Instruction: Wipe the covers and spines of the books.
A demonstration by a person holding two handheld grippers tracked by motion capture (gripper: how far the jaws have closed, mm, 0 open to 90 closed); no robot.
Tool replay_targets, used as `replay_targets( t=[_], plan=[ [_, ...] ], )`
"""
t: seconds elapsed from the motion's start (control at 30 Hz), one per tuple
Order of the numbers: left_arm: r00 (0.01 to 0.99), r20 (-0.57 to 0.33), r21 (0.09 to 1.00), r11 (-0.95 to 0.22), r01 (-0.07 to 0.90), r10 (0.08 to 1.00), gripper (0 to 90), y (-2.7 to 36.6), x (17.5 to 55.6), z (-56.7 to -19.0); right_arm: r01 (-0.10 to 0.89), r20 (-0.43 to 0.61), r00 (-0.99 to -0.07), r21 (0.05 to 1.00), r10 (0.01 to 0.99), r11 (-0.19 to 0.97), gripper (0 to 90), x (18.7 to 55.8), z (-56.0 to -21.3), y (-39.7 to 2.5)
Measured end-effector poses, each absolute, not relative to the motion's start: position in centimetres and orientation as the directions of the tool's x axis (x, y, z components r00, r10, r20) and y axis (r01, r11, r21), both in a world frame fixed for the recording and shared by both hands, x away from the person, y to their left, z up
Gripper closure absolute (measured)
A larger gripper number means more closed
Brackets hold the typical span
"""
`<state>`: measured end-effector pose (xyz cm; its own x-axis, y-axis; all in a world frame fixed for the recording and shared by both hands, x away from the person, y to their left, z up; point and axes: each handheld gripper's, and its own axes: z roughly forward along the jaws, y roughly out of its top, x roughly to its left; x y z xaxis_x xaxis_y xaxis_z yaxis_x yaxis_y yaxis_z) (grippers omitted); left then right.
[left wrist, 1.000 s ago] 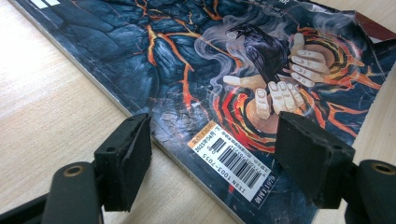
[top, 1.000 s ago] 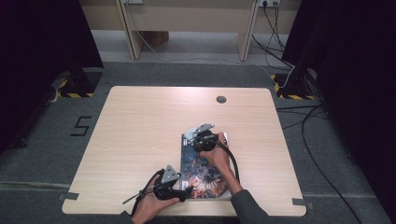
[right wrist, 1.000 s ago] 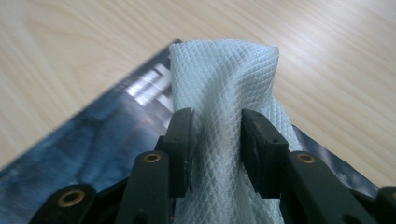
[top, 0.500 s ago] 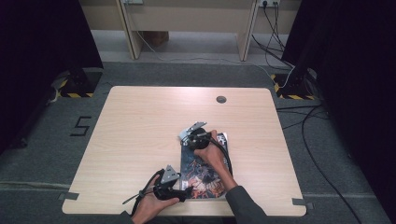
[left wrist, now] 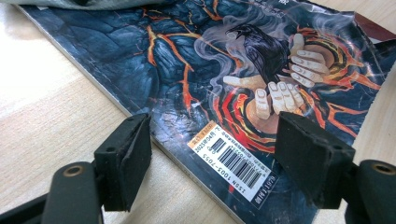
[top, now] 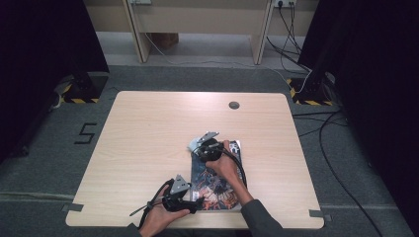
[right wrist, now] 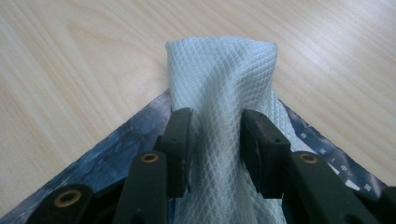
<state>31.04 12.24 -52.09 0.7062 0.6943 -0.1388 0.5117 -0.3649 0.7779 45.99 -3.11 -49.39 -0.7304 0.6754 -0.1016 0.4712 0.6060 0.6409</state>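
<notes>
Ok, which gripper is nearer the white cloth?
Right. The right gripper is clamped on the white cloth at the magazine's far corner; the left gripper sits at its near corner.

Even, soft overhead light; dark surroundings; close views sharp, slightly glossy glare.

On the table [top: 148, 128] lies one magazine [top: 217, 185], and one white cloth [right wrist: 219, 93] rests over its far corner. There are two grippers: the left gripper [left wrist: 212, 158] and the right gripper [right wrist: 215, 135], each with two black jaws, so four jaws in all. Two hands hold them, one each. The magazine cover carries one barcode label [left wrist: 233, 163], and its picture has one black bird [left wrist: 264, 46] and two pale painted hands beneath it. The tabletop has one round grey cap [top: 233, 105] near its far edge.
</notes>
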Motion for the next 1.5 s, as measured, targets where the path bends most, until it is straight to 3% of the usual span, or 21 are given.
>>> replay_targets(
  t=[0.4,0.7,1.0,1.2,1.5],
  plan=[
    [0.713,-0.136,0.774,-0.375,0.510,0.688,26.3,12.3,31.1,-52.0,0.440,-0.075,-0.759,0.674,0.647,0.594,62.8,43.5,-49.8,-5.1],
    [0.718,-0.147,0.741,-0.404,0.536,0.681,26.9,13.2,30.2,-51.5,0.518,-0.059,-0.684,0.662,0.727,0.542,60.0,43.7,-49.6,-9.5],
    [0.717,-0.138,0.748,-0.402,0.528,0.684,28.7,13.3,29.8,-51.6,0.491,-0.091,-0.709,0.648,0.699,0.582,60.2,43.0,-49.4,-7.0],
    [0.717,-0.133,0.749,-0.405,0.525,0.684,26.3,13.3,29.9,-51.7,0.423,-0.088,-0.790,0.638,0.607,0.643,60.2,40.9,-49.4,-4.3],
    [0.706,-0.134,0.761,-0.384,0.523,0.696,27.9,12.7,30.7,-51.8,0.459,-0.064,-0.764,0.646,0.642,0.610,57.1,41.8,-49.5,-6.1]
  ],
)
